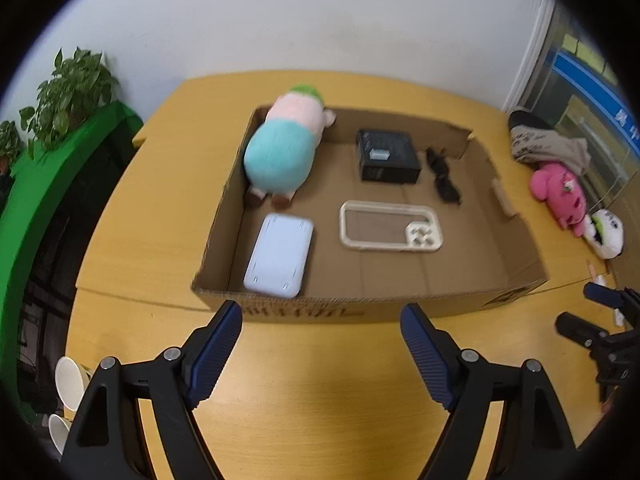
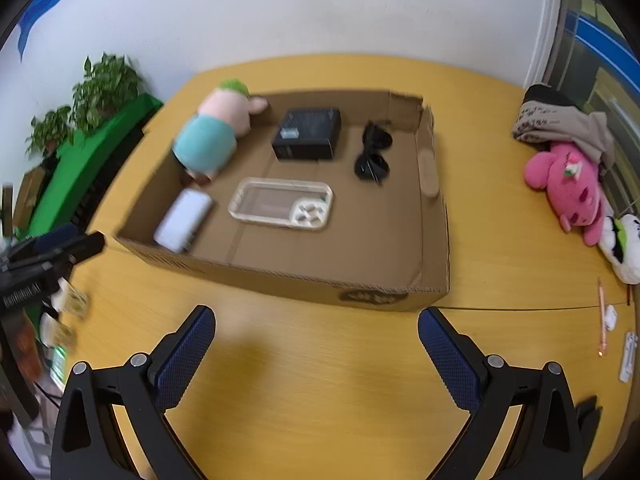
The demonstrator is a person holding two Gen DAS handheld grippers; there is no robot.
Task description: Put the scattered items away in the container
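Note:
A shallow cardboard box (image 1: 400, 300) (image 2: 280, 276) sits on the yellow table. In it lie a plush doll in teal and pink (image 1: 282, 148) (image 2: 212, 136), a black box (image 1: 387, 156) (image 2: 308, 134), black sunglasses (image 1: 442, 178) (image 2: 374, 156), a clear phone case (image 1: 390, 226) (image 2: 282, 204) and a pale blue flat device (image 1: 279, 256) (image 2: 184, 218). My left gripper (image 1: 322, 328) is open and empty in front of the box. My right gripper (image 2: 316, 332) is open and empty, also in front of the box; it shows at the right edge of the left wrist view (image 1: 592, 312).
On the table right of the box lie a pink plush toy (image 1: 560, 192) (image 2: 568, 192), a white plush (image 1: 606, 234) (image 2: 624, 244), a grey-black cloth bundle (image 1: 548, 140) (image 2: 560, 120), a pen (image 2: 602, 316) and small white items (image 2: 628, 356). Potted plants (image 1: 68, 92) stand on a green shelf left.

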